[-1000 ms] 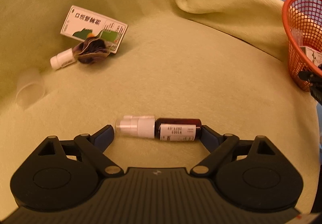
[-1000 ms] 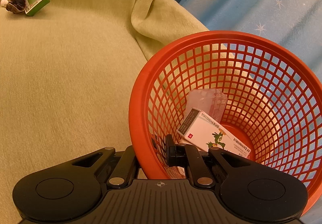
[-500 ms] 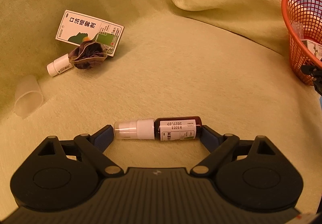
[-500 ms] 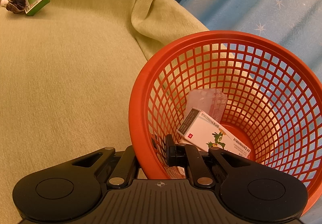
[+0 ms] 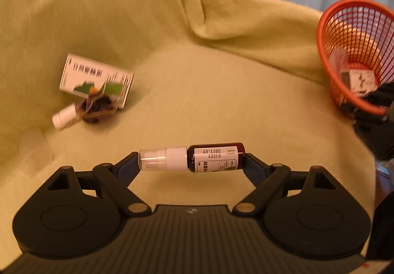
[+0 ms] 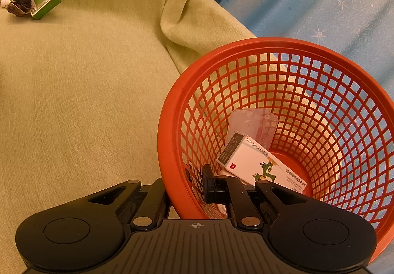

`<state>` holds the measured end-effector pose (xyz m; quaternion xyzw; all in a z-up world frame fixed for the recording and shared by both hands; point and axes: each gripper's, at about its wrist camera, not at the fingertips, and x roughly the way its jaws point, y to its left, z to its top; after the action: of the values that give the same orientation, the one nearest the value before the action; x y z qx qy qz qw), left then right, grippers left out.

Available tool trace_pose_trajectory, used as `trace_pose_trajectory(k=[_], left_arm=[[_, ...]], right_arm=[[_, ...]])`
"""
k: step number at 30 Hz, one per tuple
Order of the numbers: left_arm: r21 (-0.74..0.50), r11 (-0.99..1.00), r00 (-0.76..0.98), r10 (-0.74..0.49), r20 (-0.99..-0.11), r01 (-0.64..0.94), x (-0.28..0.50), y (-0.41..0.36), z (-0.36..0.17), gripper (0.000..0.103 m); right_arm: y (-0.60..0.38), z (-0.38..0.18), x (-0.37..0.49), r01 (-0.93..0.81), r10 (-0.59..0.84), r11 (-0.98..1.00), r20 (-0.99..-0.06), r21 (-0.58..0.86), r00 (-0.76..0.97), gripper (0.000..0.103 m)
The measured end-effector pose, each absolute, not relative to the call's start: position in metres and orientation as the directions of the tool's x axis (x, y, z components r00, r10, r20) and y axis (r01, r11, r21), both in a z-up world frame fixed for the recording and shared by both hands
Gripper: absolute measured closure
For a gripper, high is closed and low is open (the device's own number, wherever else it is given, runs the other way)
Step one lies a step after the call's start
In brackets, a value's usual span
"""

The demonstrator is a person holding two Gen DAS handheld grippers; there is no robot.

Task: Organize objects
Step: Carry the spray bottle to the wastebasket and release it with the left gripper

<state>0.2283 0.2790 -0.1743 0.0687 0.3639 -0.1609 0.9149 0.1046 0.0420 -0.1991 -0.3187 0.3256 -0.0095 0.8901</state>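
Note:
A brown spray bottle (image 5: 192,159) with a white label and a clear cap hangs lengthwise between the pads of my left gripper (image 5: 190,163), above the green sofa cushion (image 5: 221,106). The pads press on its two ends. At the right edge stands the red mesh basket (image 5: 325,72). My right gripper (image 6: 183,185) is shut on the near rim of that basket (image 6: 170,111), one finger outside the wall and one inside. The basket holds a white box with a green bird (image 6: 261,163) and a clear plastic piece (image 6: 253,124).
Far left on the cushion lie a green and white box (image 5: 96,77), a dark scrunchie (image 5: 97,108) and a small white-capped bottle (image 5: 64,117). A clear cup (image 5: 34,151) shows blurred at the left edge. A blue starred curtain (image 6: 320,3) hangs behind the sofa.
My left gripper has risen with the spray bottle, which has lifted off the cushion. The right gripper and the basket have not moved.

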Motion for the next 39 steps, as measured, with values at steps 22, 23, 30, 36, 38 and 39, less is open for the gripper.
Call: trace_pose_trajectory(k=[22, 23, 30, 36, 38, 39], left_arm=[[-0.022, 0.690, 0.559, -0.605, -0.567, 0.724, 0.254, 0.126, -0.046, 0.016], [-0.026, 0.671, 0.544, -0.623, -0.563, 0.741, 0.254, 0.115, -0.040, 0.016], [-0.104, 0.555, 0.424, -0.730, -0.536, 0.825, 0.258, 0.048, -0.020, 0.016], [-0.093, 0.623, 0.495, -0.695, -0.521, 0.777, 0.261, 0.073, -0.012, 0.016], [-0.084, 0.673, 0.538, -0.654, -0.532, 0.735, 0.266, 0.092, -0.016, 0.016], [-0.085, 0.699, 0.558, -0.633, -0.536, 0.710, 0.269, 0.103, -0.018, 0.016]], right_arm=[[0.041, -0.198, 0.106, -0.183, -0.220, 0.808, -0.574, -0.561, 0.788, 0.098], [0.041, -0.198, 0.107, -0.181, -0.220, 0.810, -0.574, -0.558, 0.789, 0.099], [0.042, -0.197, 0.109, -0.175, -0.215, 0.818, -0.574, -0.548, 0.790, 0.099], [0.042, -0.198, 0.112, -0.173, -0.213, 0.822, -0.574, -0.543, 0.790, 0.099], [0.042, -0.198, 0.113, -0.173, -0.214, 0.821, -0.575, -0.544, 0.790, 0.099], [0.042, -0.198, 0.113, -0.173, -0.214, 0.822, -0.574, -0.543, 0.790, 0.099]])
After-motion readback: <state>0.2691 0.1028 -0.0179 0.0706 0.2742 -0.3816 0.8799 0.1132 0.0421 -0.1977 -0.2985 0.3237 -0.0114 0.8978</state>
